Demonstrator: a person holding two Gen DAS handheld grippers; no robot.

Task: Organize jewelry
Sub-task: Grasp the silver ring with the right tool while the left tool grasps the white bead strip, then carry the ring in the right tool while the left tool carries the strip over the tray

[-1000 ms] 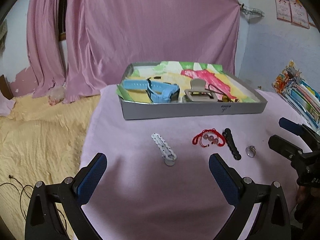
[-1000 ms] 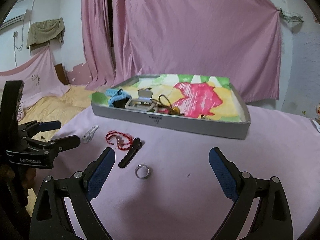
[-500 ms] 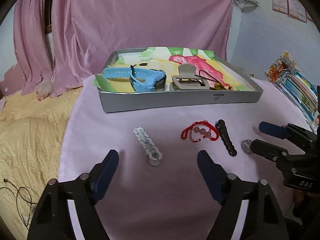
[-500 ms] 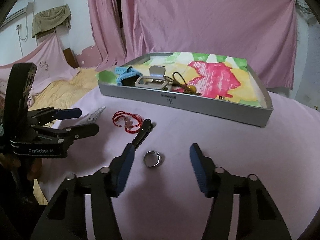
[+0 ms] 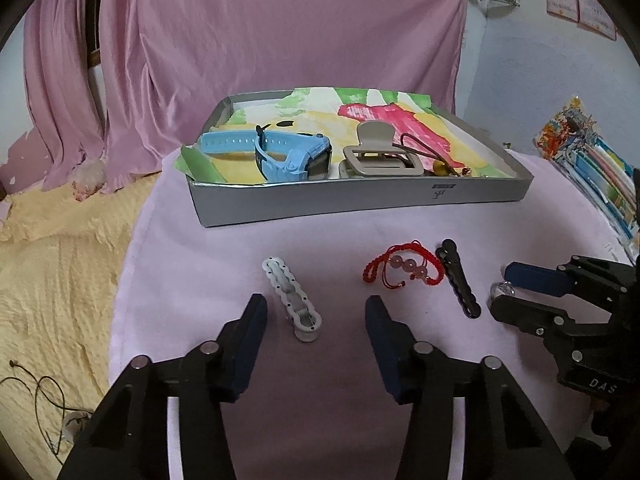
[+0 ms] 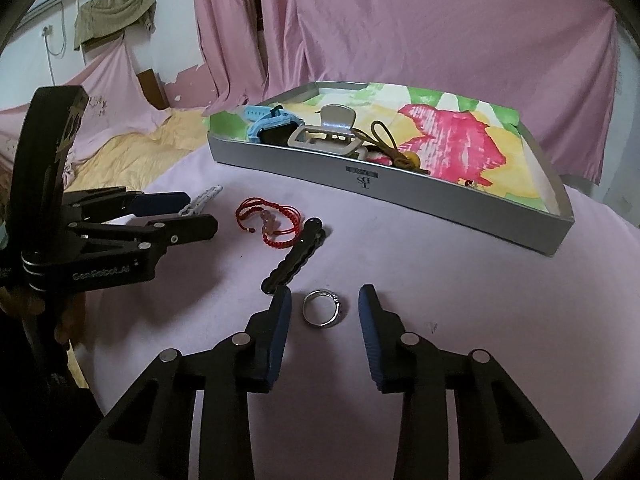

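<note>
On the pink cloth lie a white hair clip, a red bead bracelet, a black hair clip and a silver ring. My left gripper is open, its fingers on either side of the white clip's near end. My right gripper is open with the ring between its fingertips. The grey tray behind holds a blue watch, a beige claw clip and a brown cord.
A yellow blanket lies left of the pink cloth. Pink curtains hang behind the tray. Colourful packets sit at the right edge. In the right wrist view the left gripper stands near the white clip.
Both grippers moved forward and down and narrowed. The left now brackets the white clip; the right now brackets the ring.
</note>
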